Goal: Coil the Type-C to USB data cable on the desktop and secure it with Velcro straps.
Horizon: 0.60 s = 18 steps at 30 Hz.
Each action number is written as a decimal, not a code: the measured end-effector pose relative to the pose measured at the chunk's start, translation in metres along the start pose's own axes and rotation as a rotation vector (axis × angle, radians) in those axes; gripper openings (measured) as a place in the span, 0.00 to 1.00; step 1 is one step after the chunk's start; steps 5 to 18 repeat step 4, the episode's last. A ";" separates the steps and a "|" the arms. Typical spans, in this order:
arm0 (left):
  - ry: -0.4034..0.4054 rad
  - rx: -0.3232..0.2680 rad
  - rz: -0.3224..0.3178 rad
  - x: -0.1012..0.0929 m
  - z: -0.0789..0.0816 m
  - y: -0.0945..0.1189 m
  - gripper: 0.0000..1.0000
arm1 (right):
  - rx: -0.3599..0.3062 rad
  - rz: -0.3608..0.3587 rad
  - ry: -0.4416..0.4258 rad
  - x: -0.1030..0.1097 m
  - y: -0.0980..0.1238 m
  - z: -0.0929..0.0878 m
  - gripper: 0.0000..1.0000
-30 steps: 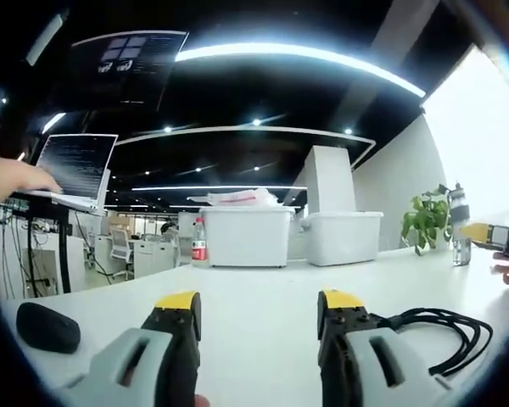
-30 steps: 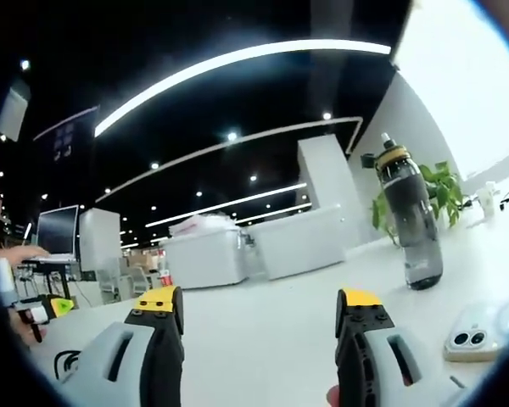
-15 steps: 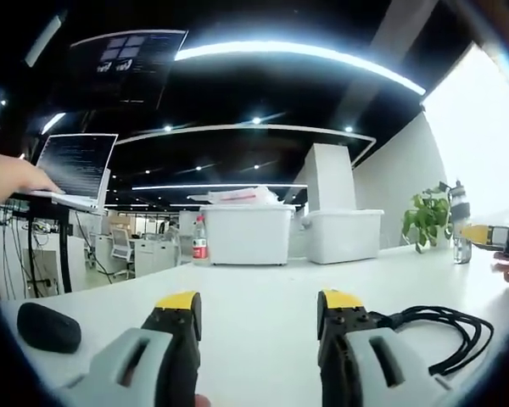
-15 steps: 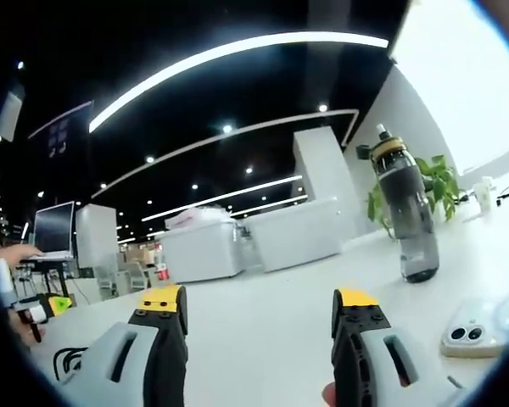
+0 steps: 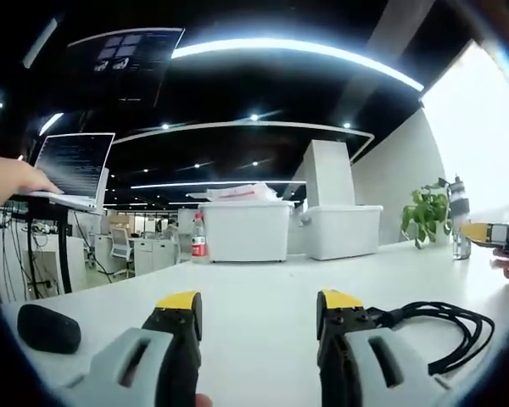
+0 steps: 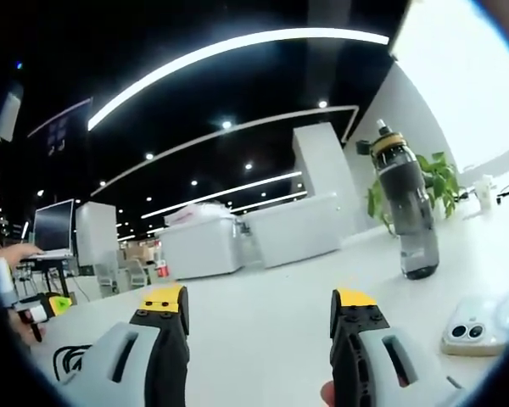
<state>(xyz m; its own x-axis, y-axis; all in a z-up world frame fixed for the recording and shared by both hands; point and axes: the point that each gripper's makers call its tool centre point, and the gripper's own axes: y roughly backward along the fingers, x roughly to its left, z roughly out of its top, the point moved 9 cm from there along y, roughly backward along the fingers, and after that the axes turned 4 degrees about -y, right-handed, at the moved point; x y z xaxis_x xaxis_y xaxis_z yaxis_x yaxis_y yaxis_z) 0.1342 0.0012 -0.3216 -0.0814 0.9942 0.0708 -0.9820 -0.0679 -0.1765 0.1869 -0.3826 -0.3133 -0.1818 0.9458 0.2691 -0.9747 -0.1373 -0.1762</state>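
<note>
Jaws apart on left gripper (image 5: 259,309) and right gripper (image 6: 259,305), both empty. Black cable (image 5: 445,326) beside left's right jaw; mouse (image 5: 47,328), bottle (image 6: 410,216), phone (image 6: 475,326) on desk (image 5: 254,284).

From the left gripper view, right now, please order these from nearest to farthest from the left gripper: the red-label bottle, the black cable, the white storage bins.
1. Black cable: beside the left gripper, against its right jaw, on the desk.
2. Red-label bottle: far across the desk, left of centre.
3. White storage bins: about level with the bottle; too close to call.
</note>
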 end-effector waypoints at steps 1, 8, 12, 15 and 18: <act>-0.002 0.002 -0.001 0.000 0.000 0.000 0.56 | 0.001 0.001 0.001 0.000 0.000 0.000 0.66; -0.002 0.004 -0.006 0.000 0.000 -0.001 0.55 | 0.008 0.003 0.001 0.001 0.000 0.000 0.66; -0.002 0.004 -0.006 0.000 0.000 -0.001 0.55 | 0.008 0.003 0.001 0.001 0.000 0.000 0.66; -0.002 0.004 -0.006 0.000 0.000 -0.001 0.55 | 0.008 0.003 0.001 0.001 0.000 0.000 0.66; -0.002 0.004 -0.006 0.000 0.000 -0.001 0.55 | 0.008 0.003 0.001 0.001 0.000 0.000 0.66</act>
